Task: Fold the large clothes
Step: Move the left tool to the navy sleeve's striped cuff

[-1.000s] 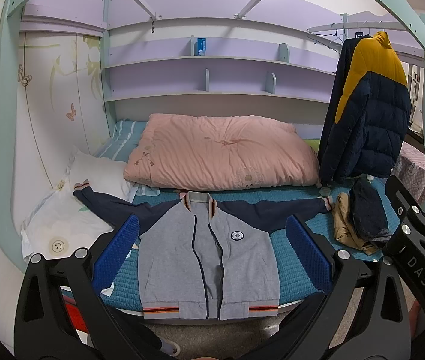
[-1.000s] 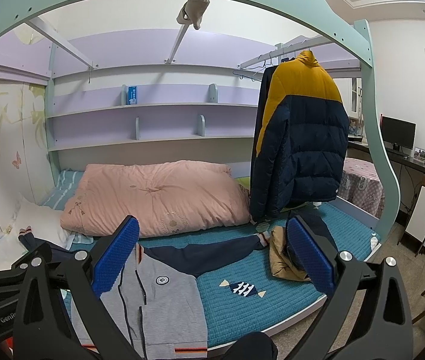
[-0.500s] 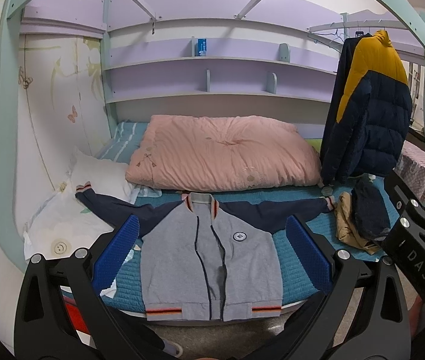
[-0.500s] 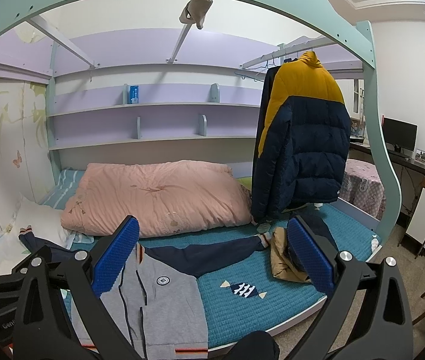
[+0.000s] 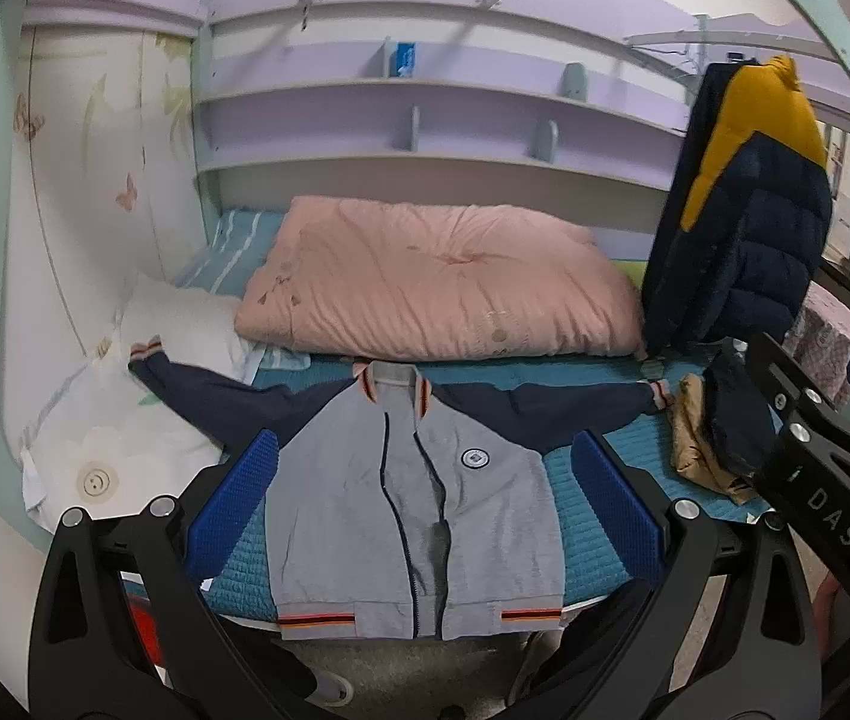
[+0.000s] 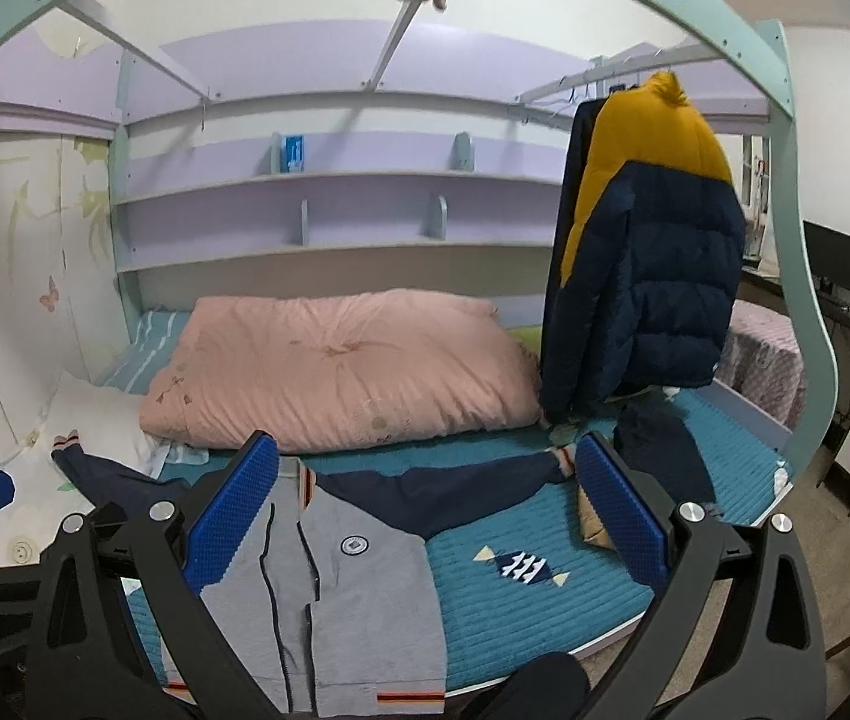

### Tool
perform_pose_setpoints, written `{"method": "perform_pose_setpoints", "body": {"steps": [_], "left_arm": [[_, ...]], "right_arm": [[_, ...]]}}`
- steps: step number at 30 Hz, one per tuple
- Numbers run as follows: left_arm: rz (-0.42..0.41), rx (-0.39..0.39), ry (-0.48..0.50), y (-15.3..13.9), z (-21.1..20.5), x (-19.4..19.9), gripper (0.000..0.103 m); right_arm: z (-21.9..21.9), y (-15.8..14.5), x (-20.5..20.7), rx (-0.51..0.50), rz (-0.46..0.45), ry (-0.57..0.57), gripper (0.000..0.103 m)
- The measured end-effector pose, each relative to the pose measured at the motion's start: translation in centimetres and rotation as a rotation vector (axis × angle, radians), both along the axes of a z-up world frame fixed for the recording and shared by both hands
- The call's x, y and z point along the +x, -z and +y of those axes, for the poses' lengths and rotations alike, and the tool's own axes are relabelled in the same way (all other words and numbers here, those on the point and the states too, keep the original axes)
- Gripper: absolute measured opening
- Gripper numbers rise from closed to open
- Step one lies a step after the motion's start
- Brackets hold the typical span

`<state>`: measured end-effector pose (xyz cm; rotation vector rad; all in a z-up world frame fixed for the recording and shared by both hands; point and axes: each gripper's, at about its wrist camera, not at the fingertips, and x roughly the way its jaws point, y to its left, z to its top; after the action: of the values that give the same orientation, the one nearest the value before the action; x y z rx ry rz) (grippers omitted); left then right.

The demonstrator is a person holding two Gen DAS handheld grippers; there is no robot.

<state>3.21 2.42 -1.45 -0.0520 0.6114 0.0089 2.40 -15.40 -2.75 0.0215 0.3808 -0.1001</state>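
Observation:
A grey zip jacket [image 5: 413, 510] with navy sleeves lies flat, front up, on the teal bedspread [image 5: 598, 480], both sleeves spread sideways and its striped hem at the bed's near edge. In the right wrist view the same jacket [image 6: 353, 588] fills the lower left. My left gripper [image 5: 422, 507] hovers open in front of the jacket's body, apart from it. My right gripper [image 6: 425, 507] is open too, held over the jacket's right sleeve [image 6: 454, 486] and the bedspread [image 6: 544, 612], with nothing between its fingers.
A pink quilt [image 5: 442, 288] lies behind the jacket, white pillows [image 5: 125, 420] to the left. A navy and yellow puffer coat [image 6: 646, 252] hangs at the right above a heap of dark and tan clothes [image 5: 718, 432]. Shelves [image 6: 335, 210] back the bed; desk and monitor [image 6: 832, 264] stand far right.
Both grippers have moved a little closer to the bed, so the jacket looks larger and sits lower in both views. Both stay open and empty.

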Motion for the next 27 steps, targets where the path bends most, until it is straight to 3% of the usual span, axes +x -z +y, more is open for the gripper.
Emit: {"method": "perform_pose_setpoints", "body": {"steps": [14, 18, 27], "left_arm": [[0.182, -0.074, -0.146, 7.0, 8.4, 9.8, 0.098], [0.235, -0.121, -0.23, 10.1, 12.8, 13.5, 0.098], [0.323, -0.142, -0.412, 16.5, 23.0, 21.3, 0.098]], "right_arm": [[7.3, 5.0, 11.9, -0.04, 0.224, -0.135, 0.096], [10.8, 7.3, 16.2, -0.049, 0.295, -0.195, 0.096], [20.0, 14.4, 26.9, -0.05, 0.467, -0.367, 0.096]]}}
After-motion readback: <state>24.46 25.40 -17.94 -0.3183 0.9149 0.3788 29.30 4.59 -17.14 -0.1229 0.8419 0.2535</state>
